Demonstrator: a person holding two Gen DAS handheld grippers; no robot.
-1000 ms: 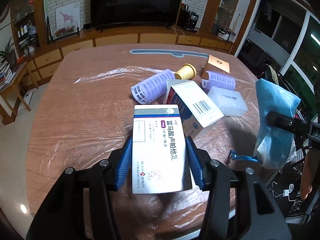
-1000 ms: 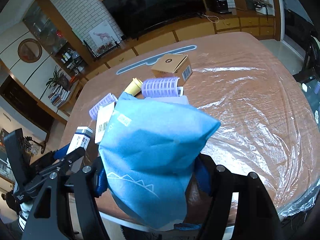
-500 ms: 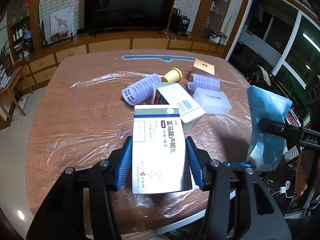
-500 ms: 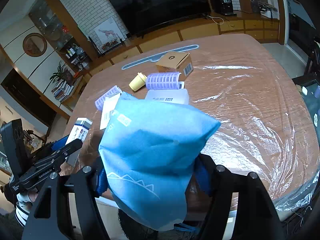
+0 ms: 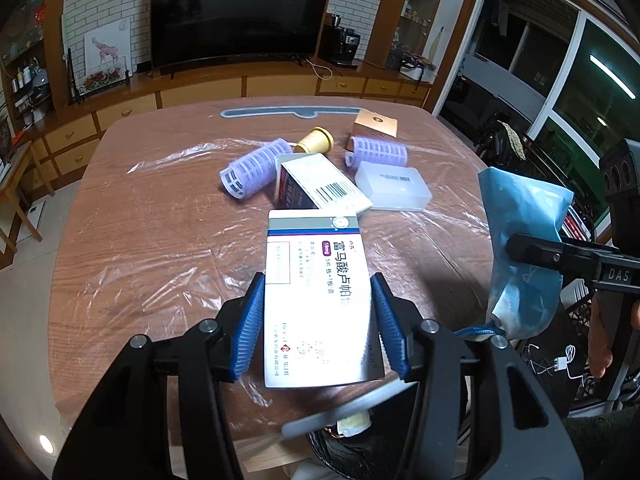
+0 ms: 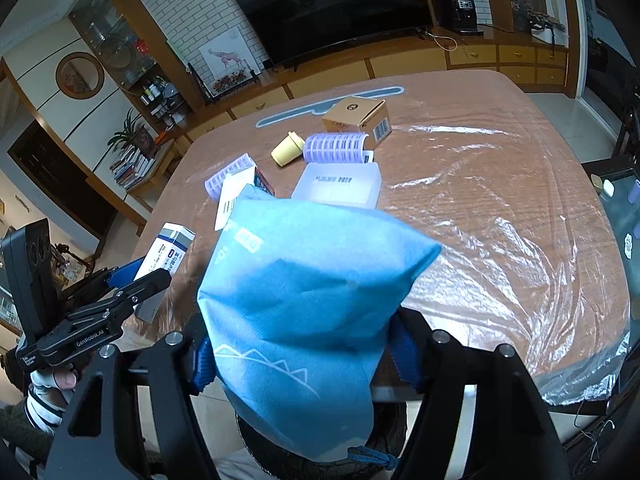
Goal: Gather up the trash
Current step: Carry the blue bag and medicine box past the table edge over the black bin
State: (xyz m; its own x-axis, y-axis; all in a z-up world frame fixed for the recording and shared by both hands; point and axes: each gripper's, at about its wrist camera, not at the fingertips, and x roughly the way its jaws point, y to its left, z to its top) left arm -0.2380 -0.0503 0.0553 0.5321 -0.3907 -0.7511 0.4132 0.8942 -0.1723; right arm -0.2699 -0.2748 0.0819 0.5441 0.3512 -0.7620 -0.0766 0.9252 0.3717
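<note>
In the left wrist view, the box (image 5: 316, 300) is clamped between the blue pads (image 5: 249, 326) of the left claw (image 5: 316, 322), raised above the table (image 5: 120, 208) near its front edge. A dark bin (image 5: 352, 450) is partly seen below the claw; the bag (image 5: 520, 248) hangs to its right. Should the box be released short of the bin mouth, it could strike the rim and fall outside. In the right wrist view, the bag (image 6: 304, 312) is pinched by the closed right claw (image 6: 300, 356); the view ahead is largely blocked by it. Soft fabric could slip from the pads, or the drawstring (image 6: 372, 458) could snag.
</note>
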